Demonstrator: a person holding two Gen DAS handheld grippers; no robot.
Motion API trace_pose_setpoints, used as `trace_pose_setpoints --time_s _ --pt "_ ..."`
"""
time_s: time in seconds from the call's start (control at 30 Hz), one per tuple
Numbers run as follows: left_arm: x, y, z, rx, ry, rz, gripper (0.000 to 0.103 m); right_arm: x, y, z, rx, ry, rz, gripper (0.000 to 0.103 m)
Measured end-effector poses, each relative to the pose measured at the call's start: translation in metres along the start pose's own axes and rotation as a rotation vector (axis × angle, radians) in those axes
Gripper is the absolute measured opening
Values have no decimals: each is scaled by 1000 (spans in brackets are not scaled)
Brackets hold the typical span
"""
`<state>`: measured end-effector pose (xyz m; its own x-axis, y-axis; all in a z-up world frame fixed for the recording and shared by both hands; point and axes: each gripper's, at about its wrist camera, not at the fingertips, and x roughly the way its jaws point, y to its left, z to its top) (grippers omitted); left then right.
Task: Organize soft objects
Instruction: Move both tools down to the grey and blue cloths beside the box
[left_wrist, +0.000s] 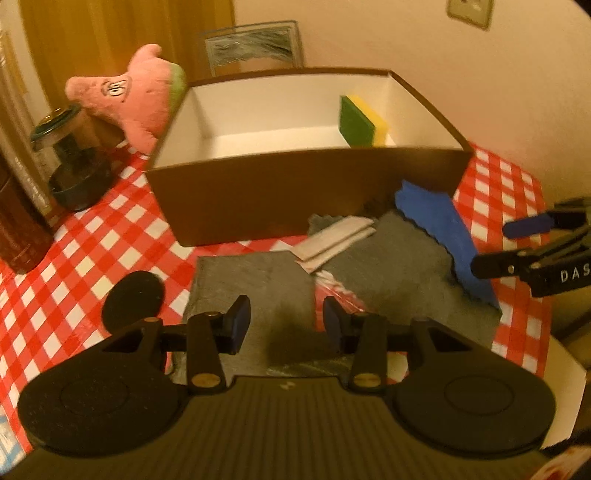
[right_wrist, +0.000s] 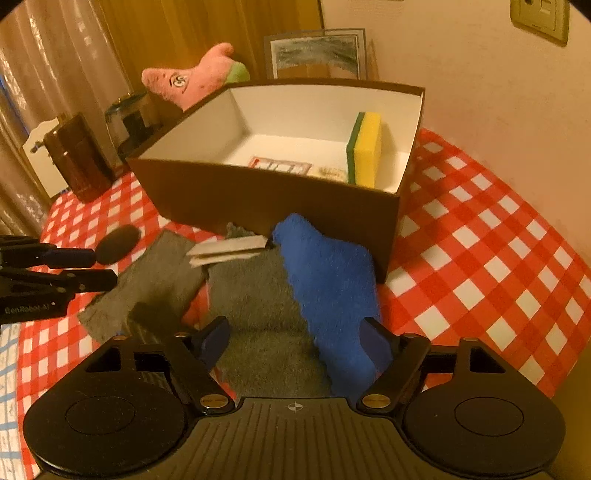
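Note:
My left gripper (left_wrist: 286, 323) hangs open over a flat grey cloth (left_wrist: 255, 288), with nothing between its pads. A second grey cloth (right_wrist: 258, 295) and a blue cloth (right_wrist: 328, 273) lie in front of the brown box (right_wrist: 266, 199). My right gripper (right_wrist: 293, 339) stands open above these two, its right finger beside the blue cloth's near end. A folded white cloth (right_wrist: 229, 249) rests on the grey ones. A green and yellow sponge (right_wrist: 364, 147) stands on edge inside the box. Behind the box's left corner sits a pink plush starfish (left_wrist: 129, 96).
The red checked tablecloth (left_wrist: 92, 240) carries a black disc (left_wrist: 133, 295), a glass jar (left_wrist: 70, 158) and a dark brown canister (right_wrist: 79, 158) at the left. A framed picture (right_wrist: 314, 51) leans on the wall behind the box. The table's edge runs close on the right.

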<state>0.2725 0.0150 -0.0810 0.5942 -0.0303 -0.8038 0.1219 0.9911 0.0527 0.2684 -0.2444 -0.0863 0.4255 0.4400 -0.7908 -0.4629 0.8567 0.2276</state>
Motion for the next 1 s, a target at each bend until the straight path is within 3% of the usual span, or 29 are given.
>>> trace_pose_setpoints --time_s 0.37,1.0 --pt "38 -27 7 213 -1 26 40 18 -16 5 35 15 -53 81" --pt "104 -52 16 577 -13 73 38 41 -38 9 124 55 -52 81"
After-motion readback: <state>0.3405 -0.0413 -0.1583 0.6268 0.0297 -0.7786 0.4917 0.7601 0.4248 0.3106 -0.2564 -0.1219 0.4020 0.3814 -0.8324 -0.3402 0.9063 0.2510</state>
